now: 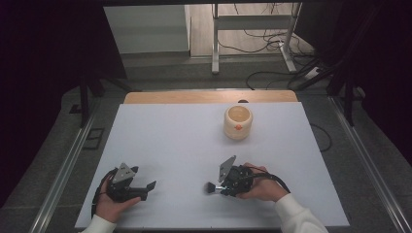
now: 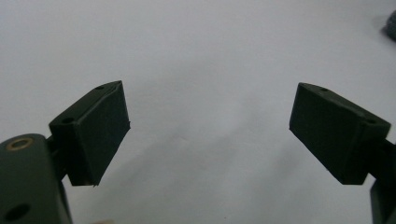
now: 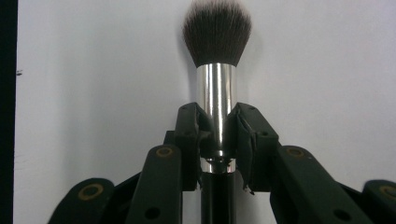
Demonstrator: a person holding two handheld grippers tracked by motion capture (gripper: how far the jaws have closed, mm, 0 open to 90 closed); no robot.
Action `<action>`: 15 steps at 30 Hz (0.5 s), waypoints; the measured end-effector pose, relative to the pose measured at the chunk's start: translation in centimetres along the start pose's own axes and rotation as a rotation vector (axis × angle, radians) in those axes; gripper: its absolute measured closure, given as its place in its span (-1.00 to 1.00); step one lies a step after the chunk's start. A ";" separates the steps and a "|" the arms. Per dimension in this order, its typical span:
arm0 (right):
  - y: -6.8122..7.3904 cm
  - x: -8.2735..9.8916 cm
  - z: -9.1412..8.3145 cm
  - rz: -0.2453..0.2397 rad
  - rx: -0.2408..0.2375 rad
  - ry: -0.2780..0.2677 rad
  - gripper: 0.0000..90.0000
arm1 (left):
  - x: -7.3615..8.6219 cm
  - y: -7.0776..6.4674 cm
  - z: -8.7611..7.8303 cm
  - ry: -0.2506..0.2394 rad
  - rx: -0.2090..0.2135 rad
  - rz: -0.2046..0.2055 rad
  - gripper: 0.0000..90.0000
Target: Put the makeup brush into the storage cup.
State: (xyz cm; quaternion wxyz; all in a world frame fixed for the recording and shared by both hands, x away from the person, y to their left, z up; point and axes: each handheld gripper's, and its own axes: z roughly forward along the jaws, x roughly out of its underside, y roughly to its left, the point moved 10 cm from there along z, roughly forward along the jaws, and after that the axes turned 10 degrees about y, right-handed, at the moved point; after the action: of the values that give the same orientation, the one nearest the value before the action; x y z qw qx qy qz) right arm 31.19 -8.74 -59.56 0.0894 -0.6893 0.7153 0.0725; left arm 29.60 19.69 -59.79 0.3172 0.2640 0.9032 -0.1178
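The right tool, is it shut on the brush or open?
Shut on it. In the right gripper view the right tool has both pads pressed against the silver ferrule of the makeup brush, bristles pointing away.

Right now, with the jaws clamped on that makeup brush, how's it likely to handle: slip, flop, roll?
The brush may slip: the right gripper has its jaws on the smooth, shiny metal ferrule. The handle looks rigid, so probably no flop, but the soft bristles would likely splay if pressed on the table. Round in section, it could roll if set down.
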 end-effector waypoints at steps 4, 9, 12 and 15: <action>-0.3 0.3 -0.2 0.005 0.027 0.016 0.59 | 0.0 0.0 0.0 0.000 0.000 -0.001 -0.71; -0.7 0.4 -1.1 0.023 0.052 -0.003 0.60 | 0.0 0.0 0.0 -0.001 0.000 -0.001 -0.71; -0.9 0.3 -1.5 0.029 0.058 -0.017 0.60 | 0.0 0.1 0.0 -0.001 -0.002 -0.001 -0.71; -1.2 0.1 -2.3 0.035 0.092 -0.047 0.60 | -0.1 0.1 -0.1 -0.007 -0.007 -0.001 -0.71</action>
State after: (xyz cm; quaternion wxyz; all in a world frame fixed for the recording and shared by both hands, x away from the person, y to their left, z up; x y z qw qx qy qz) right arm 32.28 -9.43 -57.32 0.1364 -0.6700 0.7275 0.0572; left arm 29.66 19.79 -59.67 0.3210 0.2619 0.9027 -0.1157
